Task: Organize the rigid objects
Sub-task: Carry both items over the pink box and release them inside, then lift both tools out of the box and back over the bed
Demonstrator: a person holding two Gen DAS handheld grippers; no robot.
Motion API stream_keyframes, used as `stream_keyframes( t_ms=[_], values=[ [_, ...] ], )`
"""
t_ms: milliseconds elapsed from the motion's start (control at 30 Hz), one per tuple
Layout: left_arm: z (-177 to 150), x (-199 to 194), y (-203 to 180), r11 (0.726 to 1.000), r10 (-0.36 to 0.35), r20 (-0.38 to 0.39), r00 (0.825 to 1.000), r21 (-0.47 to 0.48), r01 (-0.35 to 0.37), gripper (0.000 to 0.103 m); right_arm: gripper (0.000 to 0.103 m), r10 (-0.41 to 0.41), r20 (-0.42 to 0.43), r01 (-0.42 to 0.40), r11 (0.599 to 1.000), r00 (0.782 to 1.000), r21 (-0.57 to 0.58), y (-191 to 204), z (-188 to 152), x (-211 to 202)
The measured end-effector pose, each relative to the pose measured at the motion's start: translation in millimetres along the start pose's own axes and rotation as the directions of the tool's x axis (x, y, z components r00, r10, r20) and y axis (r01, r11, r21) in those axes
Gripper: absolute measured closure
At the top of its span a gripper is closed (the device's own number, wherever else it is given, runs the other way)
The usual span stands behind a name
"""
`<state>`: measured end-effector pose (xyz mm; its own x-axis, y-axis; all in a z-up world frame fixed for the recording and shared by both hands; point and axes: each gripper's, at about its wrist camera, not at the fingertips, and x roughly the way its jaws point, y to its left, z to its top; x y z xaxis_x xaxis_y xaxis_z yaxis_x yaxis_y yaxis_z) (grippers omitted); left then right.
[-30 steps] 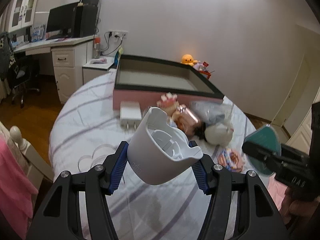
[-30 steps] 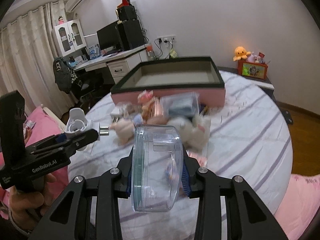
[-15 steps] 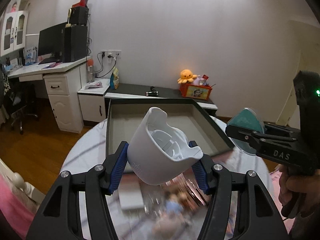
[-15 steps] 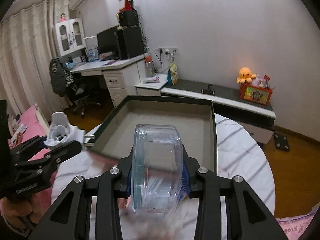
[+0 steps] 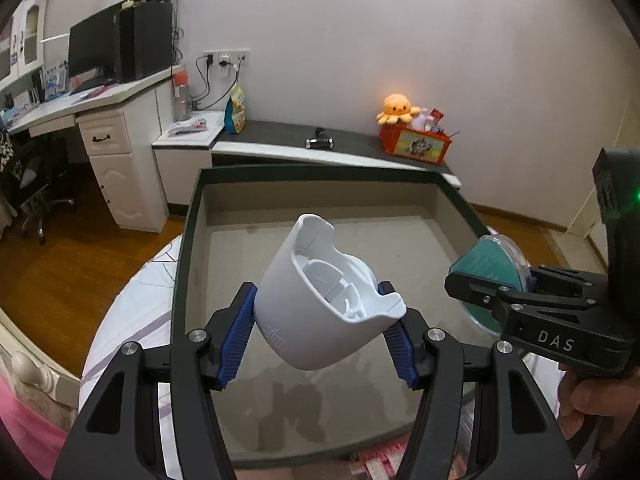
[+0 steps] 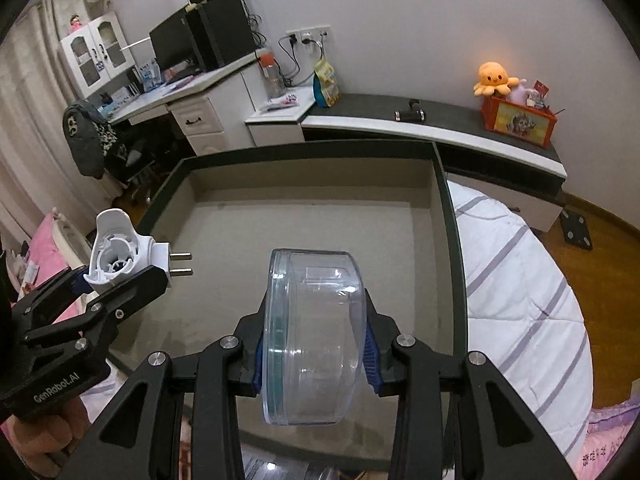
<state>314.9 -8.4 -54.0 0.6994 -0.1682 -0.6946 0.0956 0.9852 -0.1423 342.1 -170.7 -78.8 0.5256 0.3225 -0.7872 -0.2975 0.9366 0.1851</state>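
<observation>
My left gripper [image 5: 320,336] is shut on a white plastic plug-in holder [image 5: 320,300], cup-shaped, with two metal prongs visible in the right wrist view [image 6: 120,256]. My right gripper [image 6: 314,354] is shut on a clear round plastic container with a teal lid [image 6: 312,332], also seen edge-on in the left wrist view [image 5: 490,276]. Both are held above a large, shallow open box [image 5: 400,248] with a dark green rim and a bare grey-beige floor [image 6: 224,256]. The holder hangs over the box's left middle, the container over its right middle.
The box sits on a round bed with a white, purple-striped cover [image 6: 520,280]. Behind it runs a low dark-topped bench [image 5: 340,144] with an orange plush octopus [image 5: 396,110] on a red bin. A white desk [image 5: 112,120] stands to the left. Small packets lie at the box's near edge [image 5: 376,460].
Both grippers have travelled forward from over the pile of toys on the bed to over the open box, still holding their objects. The toys have dropped out of view.
</observation>
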Motion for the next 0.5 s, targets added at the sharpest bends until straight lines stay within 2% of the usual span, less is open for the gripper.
stream_keyframes(
  t_ms=[100, 167, 200, 233, 300, 333, 367, 400, 500],
  values=[
    [0, 12, 1, 1.0, 0.011, -0.039, 0.999, -0.005, -0.012, 0.041, 0.063, -0.012, -0.017, 0.012, 1.0, 1.0, 0.017, -6, 3, 6],
    [-1, 18, 1, 1.0, 0.031, -0.056, 0.998, -0.001, -0.032, 0.036, 0.047, -0.009, -0.031, 0.01, 0.999, 0.999, 0.032, -10, 4, 7],
    [-3, 18, 2, 0.999, 0.039, -0.059, 0.998, 0.002, -0.039, 0.025, 0.025, -0.01, -0.033, 0.011, 0.999, 0.999, 0.038, -11, 3, 7],
    [-3, 18, 2, 0.999, 0.051, -0.055, 0.997, 0.002, -0.051, 0.015, 0.019, -0.011, -0.022, 0.012, 0.999, 1.0, 0.043, -12, 3, 4],
    [-5, 9, 3, 0.999, 0.054, -0.026, 0.998, 0.001, -0.054, 0.006, 0.018, -0.015, -0.004, 0.016, 0.999, 1.0, 0.043, -11, 4, -4],
    [-6, 4, 3, 0.999, 0.053, -0.011, 0.999, 0.003, -0.053, 0.002, 0.014, -0.027, 0.008, 0.027, 0.999, 1.0, 0.045, -11, 4, -9],
    [-6, -2, 3, 0.998, 0.056, 0.003, 0.998, 0.006, -0.056, 0.0, 0.01, -0.036, 0.018, 0.035, 0.998, 0.999, 0.05, -11, 4, -14],
    [-7, -11, 3, 0.998, 0.067, 0.02, 0.998, 0.01, -0.067, 0.0, 0.002, -0.041, 0.032, 0.04, 0.998, 0.999, 0.055, -11, 4, -19],
    [-10, -33, 5, 0.997, 0.075, 0.058, 0.995, 0.008, -0.076, 0.0, 0.0, -0.052, 0.084, 0.047, 0.997, 0.995, 0.065, -9, -1, -41]
  ],
)
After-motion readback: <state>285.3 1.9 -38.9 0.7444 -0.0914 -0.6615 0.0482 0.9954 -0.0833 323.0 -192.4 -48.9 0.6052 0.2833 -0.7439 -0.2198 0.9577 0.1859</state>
